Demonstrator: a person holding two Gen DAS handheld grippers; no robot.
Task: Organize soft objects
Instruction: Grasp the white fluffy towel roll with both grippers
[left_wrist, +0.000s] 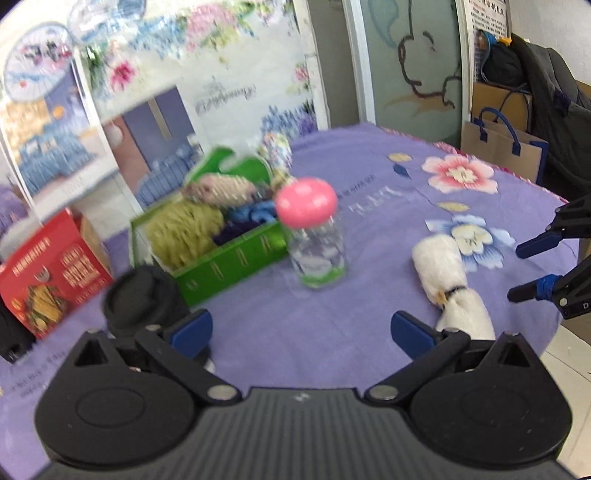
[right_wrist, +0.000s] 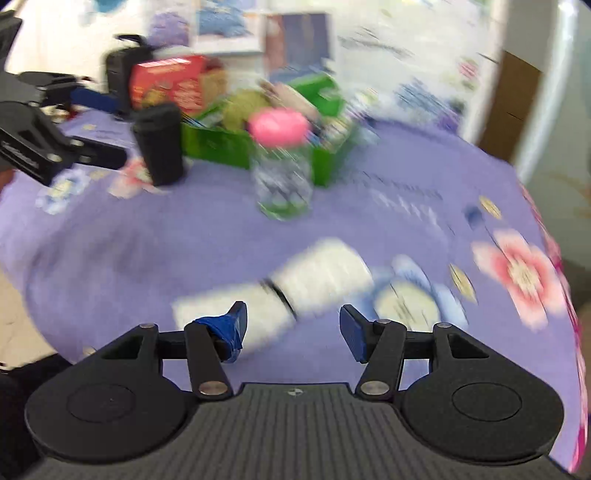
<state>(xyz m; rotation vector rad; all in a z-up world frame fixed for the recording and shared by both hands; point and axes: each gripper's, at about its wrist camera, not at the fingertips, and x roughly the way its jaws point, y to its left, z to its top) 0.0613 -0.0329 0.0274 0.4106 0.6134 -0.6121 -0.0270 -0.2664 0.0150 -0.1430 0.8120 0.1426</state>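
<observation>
Landmark for all positions: the clear jar with the pink lid (left_wrist: 314, 236), which stood upright on the purple floral tablecloth (left_wrist: 369, 177).

Far left of the jar, at the cloth's edge, stood a red printed carton (left_wrist: 51, 273). Nearer the jar, still on its left, was a black lidded cup (left_wrist: 142, 299), upright; in the left wrist view it partly hid behind the left finger of the left gripper (left_wrist: 301, 330). The left gripper's jaws stood wide apart with only bare cloth between them, short of the jar.

Just left of and behind the jar sat the green box (left_wrist: 229, 266), open-topped, close against the jar in both views; contact could not be confirmed. The box held soft items: an olive-yellow fuzzy bundle (left_wrist: 184, 229), a beige-pink fuzzy piece (left_wrist: 221, 188) behind it, and blue and dark fabric (left_wrist: 251, 218) on the side nearest the jar. A patterned item stood behind the box; too blurred to name.

Right of the jar and apart from it, the white rolled towel (left_wrist: 448, 280) lay on the cloth, cinched by a dark band around its middle, outside the box.

Right gripper (right_wrist: 291, 326) hung over the towel's banded part, jaws apart; the towel showed between the blue pads (right_wrist: 231, 325). The right wrist view was heavily motion-blurred, so contact between pads and towel could not be judged. In the left wrist view the right gripper appeared at the far right edge, beyond the towel.
</observation>
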